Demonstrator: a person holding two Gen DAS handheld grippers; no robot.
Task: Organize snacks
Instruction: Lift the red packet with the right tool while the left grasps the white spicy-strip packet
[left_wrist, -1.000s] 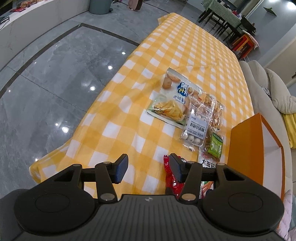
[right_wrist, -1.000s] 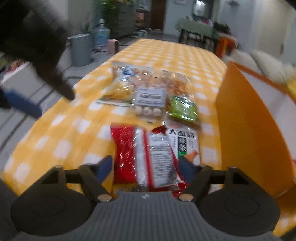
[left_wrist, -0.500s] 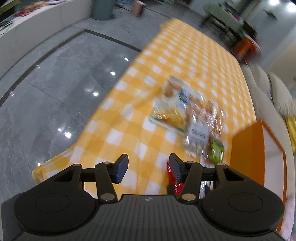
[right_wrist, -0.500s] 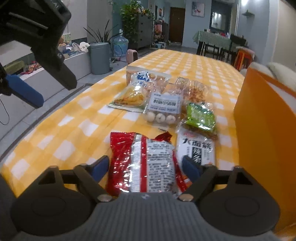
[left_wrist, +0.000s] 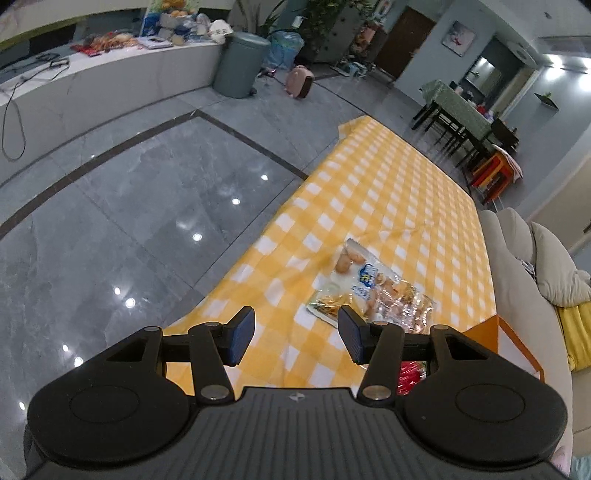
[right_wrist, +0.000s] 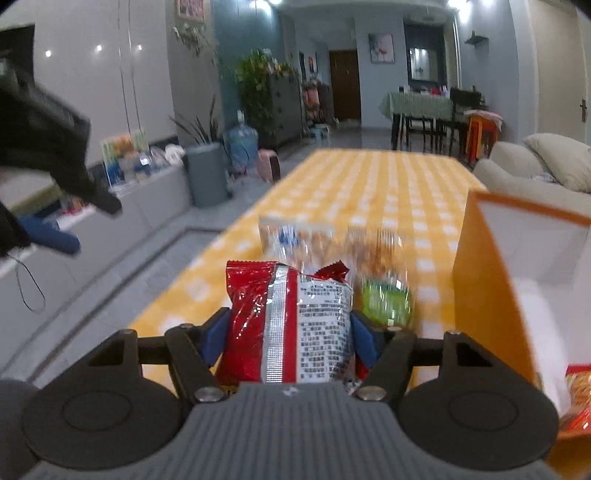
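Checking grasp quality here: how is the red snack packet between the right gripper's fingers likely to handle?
The red snack packet looks puffy, so probably light and squashy as the right gripper's jaws close. Its glossy foil may slip. Its crinkled top stands upright, so probably moderately stiff.

Orange box (right_wrist: 491, 295) wall blocks right; tablecloth (left_wrist: 388, 192) beyond packets bare.

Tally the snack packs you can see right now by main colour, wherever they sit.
Red: 1, the red pack between the right gripper pads, which are closing on it
Green: 1, the green pack
White and blue: 1, the chip bag
Clear: 1, the clear bag
Orange and red: 1, the pack in the box
Total: 5
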